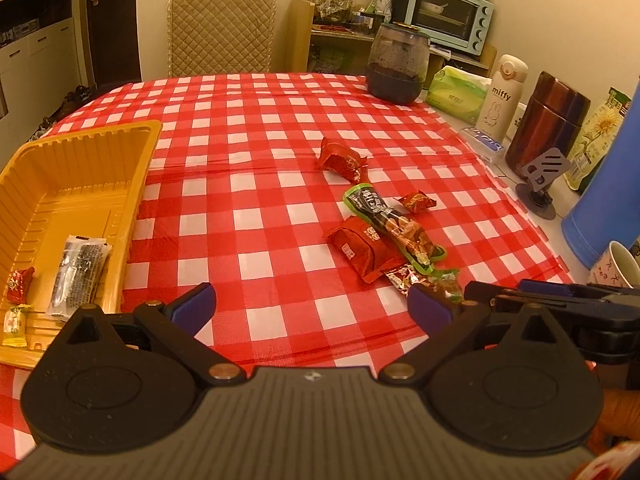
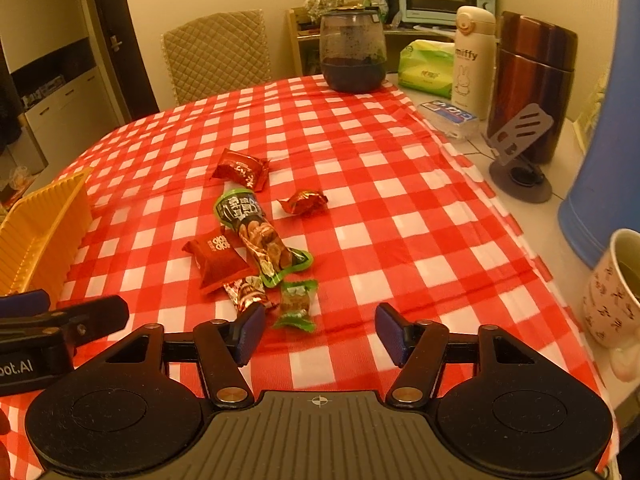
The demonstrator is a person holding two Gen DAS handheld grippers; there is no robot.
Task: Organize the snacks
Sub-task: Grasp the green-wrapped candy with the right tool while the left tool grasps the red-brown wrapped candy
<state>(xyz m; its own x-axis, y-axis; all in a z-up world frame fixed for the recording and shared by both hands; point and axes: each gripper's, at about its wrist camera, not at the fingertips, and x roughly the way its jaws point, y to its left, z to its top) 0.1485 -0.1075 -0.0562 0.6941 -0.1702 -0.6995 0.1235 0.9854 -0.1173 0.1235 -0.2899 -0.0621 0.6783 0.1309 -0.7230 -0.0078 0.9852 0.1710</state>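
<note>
Black tongs (image 1: 312, 308), blue ribbed pads (image 2: 250, 332), brass-coloured rivets.

The yellow tray (image 2: 44, 232) is being cut off by the left edge in the right wrist view. The printing on the silver packet (image 1: 78, 276) is staying too small to read.

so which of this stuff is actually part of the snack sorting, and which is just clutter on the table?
Part of the job:
- yellow tray, three snacks already in it
- loose snacks on the cloth: long green-edged pack, red packets, small green-wrapped candy
- left gripper and right gripper, both open and empty

Just lying about:
- dark jar
- tissue pack
- miffy bottle
- brown flask
- floral cup
- phone stand
</note>
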